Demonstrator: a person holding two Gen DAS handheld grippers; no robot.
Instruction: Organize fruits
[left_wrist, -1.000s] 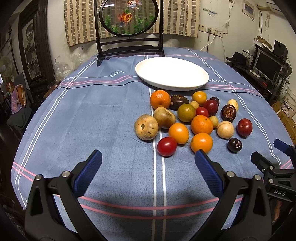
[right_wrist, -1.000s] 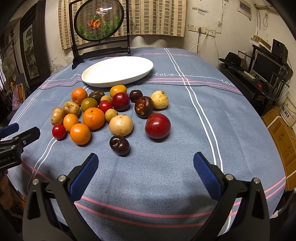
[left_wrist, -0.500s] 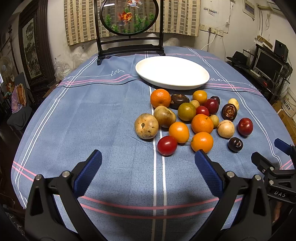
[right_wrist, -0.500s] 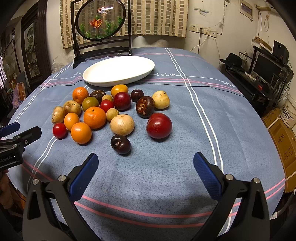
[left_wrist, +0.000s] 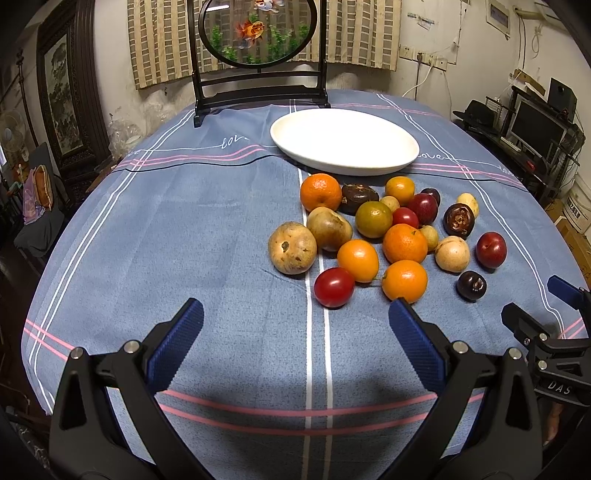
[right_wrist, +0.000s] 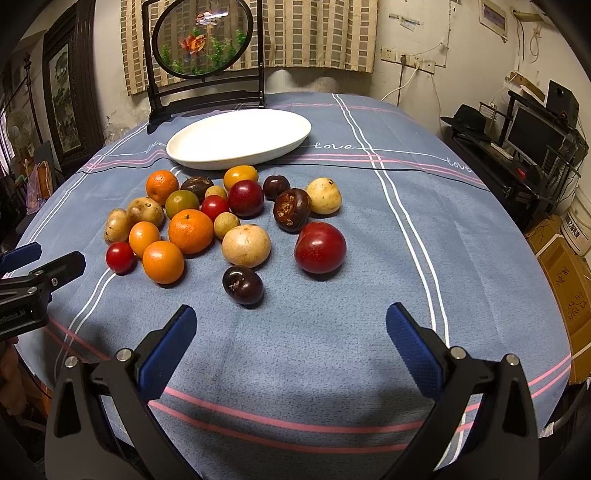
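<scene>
Several fruits lie in a loose cluster on the blue cloth: oranges (left_wrist: 404, 279), a red tomato (left_wrist: 334, 287), brown round fruits (left_wrist: 292, 252), dark plums (right_wrist: 242, 284) and a big red plum (right_wrist: 320, 247). An empty white oval plate (left_wrist: 343, 146) sits behind them; it also shows in the right wrist view (right_wrist: 240, 139). My left gripper (left_wrist: 295, 334) is open and empty, just in front of the tomato. My right gripper (right_wrist: 290, 332) is open and empty, in front of the dark plum.
A black stand with a round goldfish screen (left_wrist: 258, 55) stands at the table's far edge. Shelves with a monitor (right_wrist: 532, 136) and cardboard boxes (right_wrist: 565, 266) are to the right of the table. The table's (left_wrist: 147, 229) front edge is just below both grippers.
Both grippers have crept slightly forward toward the fruit; the right view shifted a little to the left. Nothing was grasped or moved.
</scene>
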